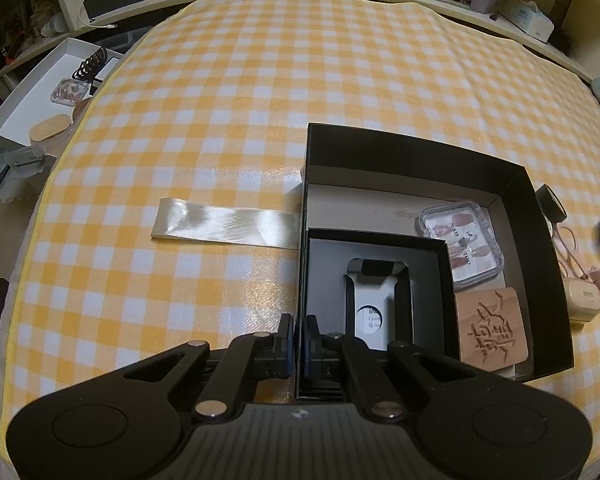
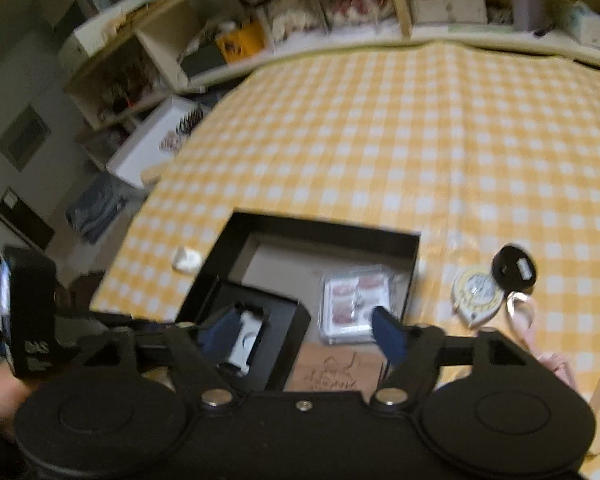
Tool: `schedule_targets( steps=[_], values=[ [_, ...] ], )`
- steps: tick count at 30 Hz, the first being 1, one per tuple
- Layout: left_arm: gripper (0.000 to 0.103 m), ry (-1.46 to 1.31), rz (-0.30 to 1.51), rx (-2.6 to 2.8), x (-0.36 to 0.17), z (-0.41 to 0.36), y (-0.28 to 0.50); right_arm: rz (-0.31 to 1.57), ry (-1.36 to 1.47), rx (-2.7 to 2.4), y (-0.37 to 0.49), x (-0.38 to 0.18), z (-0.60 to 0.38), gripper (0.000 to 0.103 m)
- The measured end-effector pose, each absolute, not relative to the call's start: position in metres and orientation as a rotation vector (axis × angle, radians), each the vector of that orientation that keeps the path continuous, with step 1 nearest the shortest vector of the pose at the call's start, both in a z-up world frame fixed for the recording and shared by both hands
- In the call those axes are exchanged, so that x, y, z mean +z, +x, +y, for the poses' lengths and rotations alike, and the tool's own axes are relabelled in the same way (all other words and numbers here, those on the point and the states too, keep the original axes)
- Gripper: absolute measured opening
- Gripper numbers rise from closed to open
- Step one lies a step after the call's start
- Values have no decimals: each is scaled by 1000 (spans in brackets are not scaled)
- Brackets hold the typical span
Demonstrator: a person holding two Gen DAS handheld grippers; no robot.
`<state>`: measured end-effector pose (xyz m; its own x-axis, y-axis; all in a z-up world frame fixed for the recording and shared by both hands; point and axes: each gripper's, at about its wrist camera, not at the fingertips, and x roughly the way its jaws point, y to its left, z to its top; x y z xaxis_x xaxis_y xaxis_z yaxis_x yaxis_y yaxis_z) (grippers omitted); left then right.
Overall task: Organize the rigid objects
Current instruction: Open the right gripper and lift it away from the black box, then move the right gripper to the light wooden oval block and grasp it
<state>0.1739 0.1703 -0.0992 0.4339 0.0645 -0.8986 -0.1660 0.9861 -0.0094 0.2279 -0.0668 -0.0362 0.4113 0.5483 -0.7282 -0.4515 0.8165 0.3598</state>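
While the left gripper pinches the near wall of the large black cardboard box, the right gripper hangs spread and empty above it. Inside lie a small black box, a clear plastic nail case and a carved wooden coaster.

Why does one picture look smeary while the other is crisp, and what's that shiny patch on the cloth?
Right wrist view: motion blur smears the checked cloth and shelves. Left wrist view: sharp, though fisheye bends the edges; lamp glare gleams on the ribbon.

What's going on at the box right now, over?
Left gripper shut on the big black box wall. Right gripper open, empty, above the wooden coaster. Nail case and small box inside. Nothing blocking.
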Motion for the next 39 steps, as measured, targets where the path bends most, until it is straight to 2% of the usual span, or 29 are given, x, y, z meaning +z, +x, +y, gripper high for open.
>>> schedule_targets(
  steps=[3, 12, 18, 26, 34, 35, 39],
  values=[
    [5, -102, 1114, 144, -99, 170, 174, 898, 127, 633, 227, -24, -80, 102],
    [5, -101, 1113, 144, -99, 169, 174, 732, 166, 563, 231, 6, -137, 103],
    [5, -100, 1114, 144, -99, 169, 174, 692, 160, 459, 242, 2, -189, 103],
    [5, -101, 1114, 144, -99, 169, 174, 797, 144, 300, 253, -31, -238, 103],
    [5, -101, 1115, 145, -98, 168, 173, 1059, 79, 241, 261, -75, -265, 103],
    [5, -101, 1114, 145, -98, 168, 173, 1086, 68, 253, 262, -79, -267, 101],
    [5, -99, 1115, 145, -98, 168, 173, 1183, -3, 284, 257, -96, -261, 67]
  ],
)
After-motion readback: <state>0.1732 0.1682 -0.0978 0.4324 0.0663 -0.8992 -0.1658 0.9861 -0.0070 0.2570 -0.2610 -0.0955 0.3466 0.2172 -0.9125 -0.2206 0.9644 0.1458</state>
